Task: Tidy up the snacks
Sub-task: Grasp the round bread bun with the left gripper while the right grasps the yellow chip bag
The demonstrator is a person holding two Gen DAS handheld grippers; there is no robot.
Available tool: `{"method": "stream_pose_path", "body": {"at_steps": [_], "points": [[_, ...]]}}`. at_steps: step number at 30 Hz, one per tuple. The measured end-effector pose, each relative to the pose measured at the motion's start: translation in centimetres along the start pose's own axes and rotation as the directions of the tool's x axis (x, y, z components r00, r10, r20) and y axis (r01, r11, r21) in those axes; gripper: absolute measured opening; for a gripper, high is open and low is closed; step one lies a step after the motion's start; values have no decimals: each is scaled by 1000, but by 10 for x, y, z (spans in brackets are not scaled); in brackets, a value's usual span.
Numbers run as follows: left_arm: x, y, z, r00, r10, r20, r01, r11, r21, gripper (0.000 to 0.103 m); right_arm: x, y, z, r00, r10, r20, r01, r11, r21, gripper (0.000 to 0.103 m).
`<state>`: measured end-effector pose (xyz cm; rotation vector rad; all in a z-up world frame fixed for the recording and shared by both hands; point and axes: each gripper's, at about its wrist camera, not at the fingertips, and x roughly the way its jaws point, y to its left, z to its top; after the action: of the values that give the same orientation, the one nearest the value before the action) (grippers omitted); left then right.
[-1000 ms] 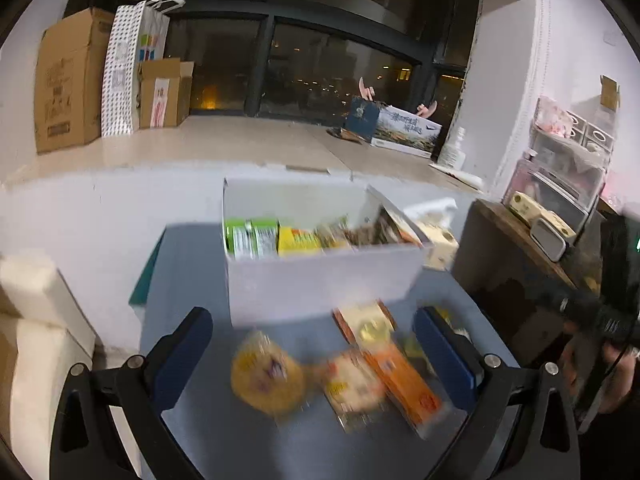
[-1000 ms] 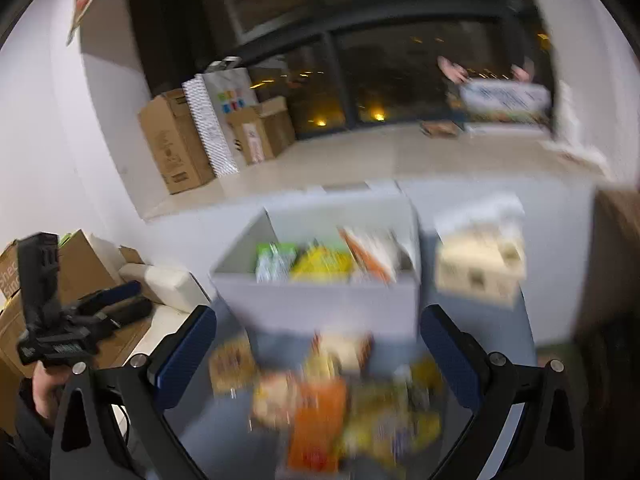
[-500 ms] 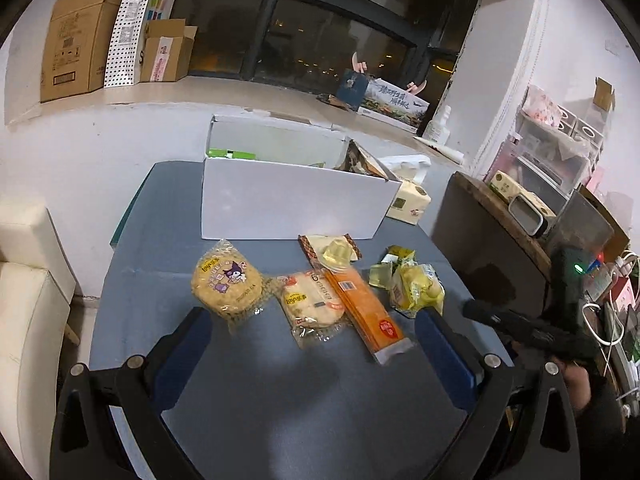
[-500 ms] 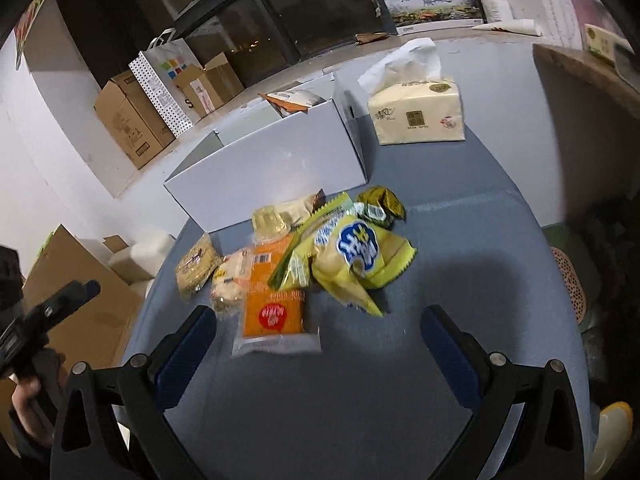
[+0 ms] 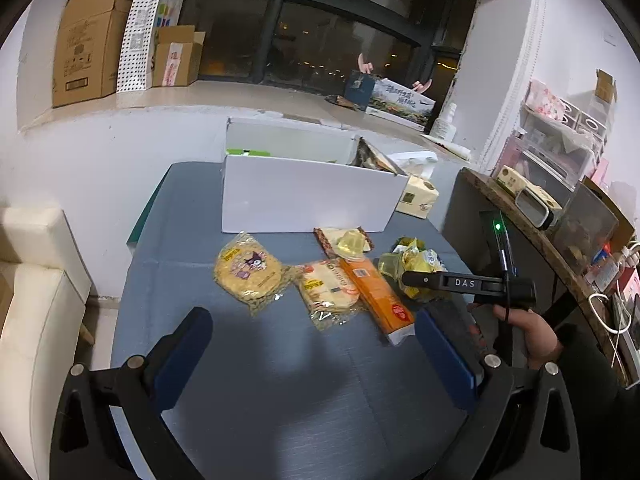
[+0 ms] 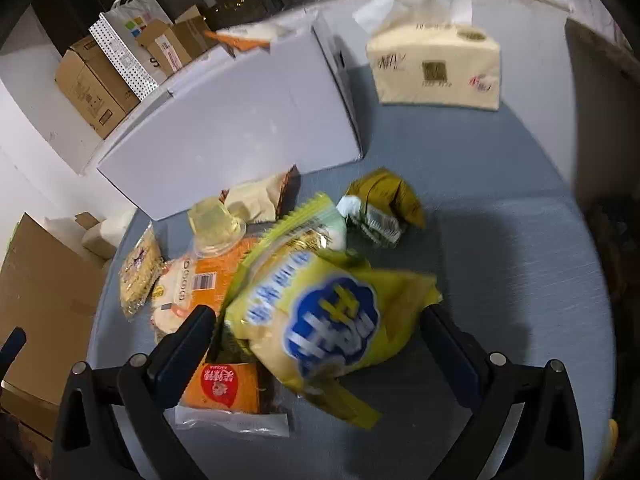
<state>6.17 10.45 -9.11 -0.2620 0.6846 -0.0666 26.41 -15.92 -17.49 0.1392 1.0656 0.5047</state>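
Clutter around the blue table (image 5: 248, 392)

A tissue box (image 6: 436, 66) stands at the table's far right. Cardboard boxes (image 5: 88, 64) and a dotted paper bag (image 5: 146, 36) line the far-left window ledge (image 5: 240, 98). A cream chair (image 5: 36, 280) sits at left, a crowded shelf (image 5: 560, 160) at right.

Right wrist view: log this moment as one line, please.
right gripper: open, straddling yellow snack bag | left gripper: open, empty | white box: behind snacks
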Motion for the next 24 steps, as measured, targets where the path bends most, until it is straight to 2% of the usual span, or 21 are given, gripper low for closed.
{"method": "stream_pose_path", "body": {"at_steps": [3,4,5,7,8,11,14,16,18,21,24], "points": [[4,3,0,1000,1,-9,-1,1000,-11,103,2,-1,-3,1000,-2,-5,2,1000,-3,100],[6,4,-1,1000,0,-10,0,1000,-16,103,1,-1,-4,1000,9,-2,-9,1000,-4,86],[7,5,-1,1000,-4,-13,3,1000,-23,103,-2,-1,-5,999,33,7,-33,999,-7,78],[12,7,-3,1000,-6,-21,5,999,-31,103,-6,0,-6,1000,2,26,-2,1000,-26,71],[15,8,-3,1000,-6,-27,5,1000,-31,103,-10,2,-8,999,-10,36,11,999,-37,69],[27,14,0,999,-2,-40,2,1000,-22,103,-29,2,-14,996,33,85,-31,999,-35,67],[50,26,11,997,21,-69,-23,999,-35,103,-61,4,-26,986,60,155,-57,998,-22,67],[69,34,18,995,12,-95,-15,999,-37,103,-77,5,-31,980,79,182,-76,997,-25,67],[93,40,26,989,67,-134,-70,997,-23,103,-92,6,-37,976,80,201,-76,997,-29,67],[128,42,32,976,71,-207,-73,997,0,103,-105,7,-47,975,67,210,-62,998,-29,67],[153,47,34,962,109,-250,-115,993,-10,103,-111,4,-55,977,57,206,-55,998,-12,67]]}}
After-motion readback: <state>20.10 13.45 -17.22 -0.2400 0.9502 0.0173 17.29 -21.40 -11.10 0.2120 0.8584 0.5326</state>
